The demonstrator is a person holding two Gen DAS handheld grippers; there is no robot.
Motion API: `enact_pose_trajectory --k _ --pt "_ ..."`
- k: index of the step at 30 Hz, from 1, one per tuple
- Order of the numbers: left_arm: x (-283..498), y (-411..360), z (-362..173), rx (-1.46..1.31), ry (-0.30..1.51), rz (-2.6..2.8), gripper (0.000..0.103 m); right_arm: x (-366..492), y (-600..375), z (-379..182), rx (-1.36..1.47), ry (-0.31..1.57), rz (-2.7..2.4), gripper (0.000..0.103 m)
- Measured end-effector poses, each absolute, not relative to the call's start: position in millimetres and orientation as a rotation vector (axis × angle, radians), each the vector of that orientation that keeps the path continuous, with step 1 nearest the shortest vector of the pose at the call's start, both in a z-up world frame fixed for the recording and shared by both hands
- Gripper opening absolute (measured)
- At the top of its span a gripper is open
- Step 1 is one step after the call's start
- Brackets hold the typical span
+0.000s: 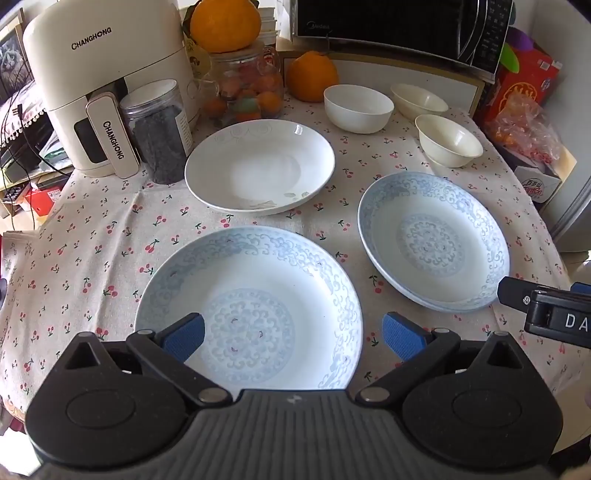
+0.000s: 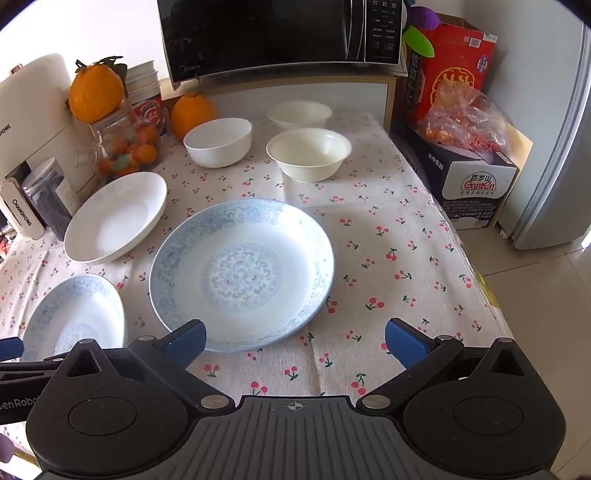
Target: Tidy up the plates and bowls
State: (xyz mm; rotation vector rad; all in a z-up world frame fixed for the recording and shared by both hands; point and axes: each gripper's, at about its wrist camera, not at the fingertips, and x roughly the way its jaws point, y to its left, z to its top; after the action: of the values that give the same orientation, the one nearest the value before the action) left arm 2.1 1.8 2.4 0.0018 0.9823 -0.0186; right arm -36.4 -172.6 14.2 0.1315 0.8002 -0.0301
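Judging by the spread, sorting has hardly begun: nothing is clearly stacked, though a second rim may lie under the right-hand blue plate. Taking the microwave as landmark, three plates lie out from its front: the white plate nearest it, the right-hand blue plate farther out, and the other blue plate farthest. Three bowls sit just below the microwave: a white bowl and two cream bowls, each apart. The left gripper is spread wide and empty above the farthest plate; the right gripper is likewise wide, holding nothing. Grouping plates and nesting bowls remains.
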Motion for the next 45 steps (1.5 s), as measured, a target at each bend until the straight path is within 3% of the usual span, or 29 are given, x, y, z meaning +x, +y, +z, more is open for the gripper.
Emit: enact_pose_trajectory --k 6,13,21,34,37,38,42,45 --pt "25.3 7.4 18.2 0.010 0.957 -0.114 0.101 -19.7 -182.1 32.7 0.145 0.844 0.051 0.103" --pt "52.1 9.7 18.0 -0.038 0.986 -0.232 0.092 15.9 -194.9 54.0 0.074 0.844 0.095 0.103" --pt "75.4 4.1 -0.4 -0.033 0.964 -0.309 0.079 42.3 -214.9 33.6 0.166 0.863 0.176 0.103" --pt "103.1 -9.4 -23.9 0.031 0.985 -0.375 0.043 62.6 -270.7 -21.5 0.544 0.949 0.196 0.099" --pt "106.5 -9.3 -30.0 0.023 1.015 -0.368 0.030 64.8 -279.7 -31.4 0.610 0.975 0.193 0.081" --pt "107.5 -9.9 -32.2 0.019 1.025 -0.362 0.025 65.1 -282.3 -35.3 0.632 0.988 0.194 0.070" --pt "111.4 -13.2 -35.8 0.005 1.044 -0.362 0.017 68.9 -284.9 -48.3 0.681 1.035 0.184 0.037" --pt "112.7 -19.4 -38.0 0.026 1.047 -0.368 0.011 72.3 -283.4 -53.5 0.698 1.041 0.185 0.019"
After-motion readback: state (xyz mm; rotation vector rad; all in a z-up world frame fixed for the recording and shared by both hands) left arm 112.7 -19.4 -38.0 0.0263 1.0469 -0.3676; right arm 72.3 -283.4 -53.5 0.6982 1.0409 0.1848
